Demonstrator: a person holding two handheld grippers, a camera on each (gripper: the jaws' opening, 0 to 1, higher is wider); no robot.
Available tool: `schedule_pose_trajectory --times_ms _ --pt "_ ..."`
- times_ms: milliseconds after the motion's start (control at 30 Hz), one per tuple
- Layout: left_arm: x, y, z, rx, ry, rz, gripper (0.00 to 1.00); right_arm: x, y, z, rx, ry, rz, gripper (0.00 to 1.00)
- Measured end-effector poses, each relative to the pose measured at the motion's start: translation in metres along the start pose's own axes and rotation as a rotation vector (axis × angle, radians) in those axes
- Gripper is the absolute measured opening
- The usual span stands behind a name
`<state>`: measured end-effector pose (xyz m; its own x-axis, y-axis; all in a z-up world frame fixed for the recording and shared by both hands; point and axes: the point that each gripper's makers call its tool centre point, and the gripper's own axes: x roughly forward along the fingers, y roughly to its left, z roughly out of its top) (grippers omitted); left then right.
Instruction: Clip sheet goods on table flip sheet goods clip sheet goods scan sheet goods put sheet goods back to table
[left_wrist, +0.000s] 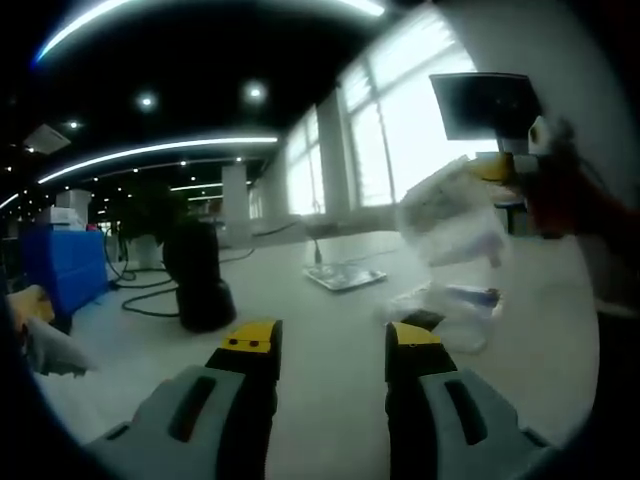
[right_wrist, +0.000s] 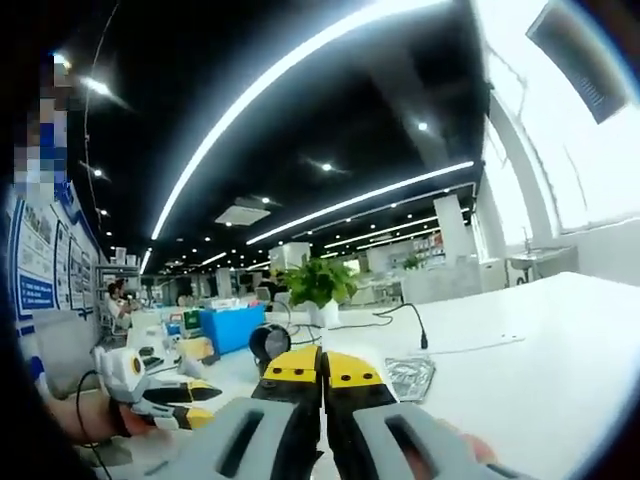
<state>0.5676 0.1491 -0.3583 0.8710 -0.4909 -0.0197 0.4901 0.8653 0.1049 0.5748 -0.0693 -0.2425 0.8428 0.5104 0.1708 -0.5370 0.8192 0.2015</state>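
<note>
Left gripper view: my left gripper (left_wrist: 328, 345) spread; right gripper (left_wrist: 520, 170) lifts clear sheet goods (left_wrist: 455, 215).
Right gripper view: my right gripper (right_wrist: 322, 372) pinched together; plant (right_wrist: 315, 282) behind.

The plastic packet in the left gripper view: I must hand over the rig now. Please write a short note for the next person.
Left hand-held gripper: open, empty, low over the white table.
Right hand-held gripper: jaws closed; in the left gripper view it holds a clear plastic packet in the air at upper right.
More clear packets lie on the table under it; a flat packet lies further back.
Done: packet clipped and lifted.
Left, probably: scan it, then put it back on the table. Whether it was flipped, I cannot tell.
</note>
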Motion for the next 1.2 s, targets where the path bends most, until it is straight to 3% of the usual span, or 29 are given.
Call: schedule_pose_trajectory --times_ms 200,400,500,600,667,867,1200 --pt "0.000 0.000 0.000 0.000 0.001 -0.001 0.34 -0.003 -0.015 0.013 0.083 -0.044 -0.020 0.00" --pt "0.001 0.001 0.000 0.001 0.001 0.000 0.34 -0.008 -0.013 0.015 0.101 -0.059 -0.031 0.00" --pt "0.001 0.001 -0.001 0.002 0.002 0.001 0.34 -0.012 -0.023 0.018 0.124 -0.086 -0.071 0.00" --pt "0.001 0.001 0.000 0.003 0.001 0.001 0.34 -0.020 -0.034 0.012 0.200 -0.104 -0.113 0.00" --pt "0.001 0.002 0.000 0.002 0.001 0.001 0.34 -0.036 -0.055 0.013 0.207 -0.165 -0.228 0.00" --pt "0.001 0.000 0.000 0.003 0.000 -0.001 0.34 -0.050 -0.061 0.001 0.161 -0.174 -0.267 0.00" --pt "0.000 -0.001 0.001 0.007 0.000 0.003 0.34 -0.075 -0.101 -0.007 0.268 -0.250 -0.376 0.00"
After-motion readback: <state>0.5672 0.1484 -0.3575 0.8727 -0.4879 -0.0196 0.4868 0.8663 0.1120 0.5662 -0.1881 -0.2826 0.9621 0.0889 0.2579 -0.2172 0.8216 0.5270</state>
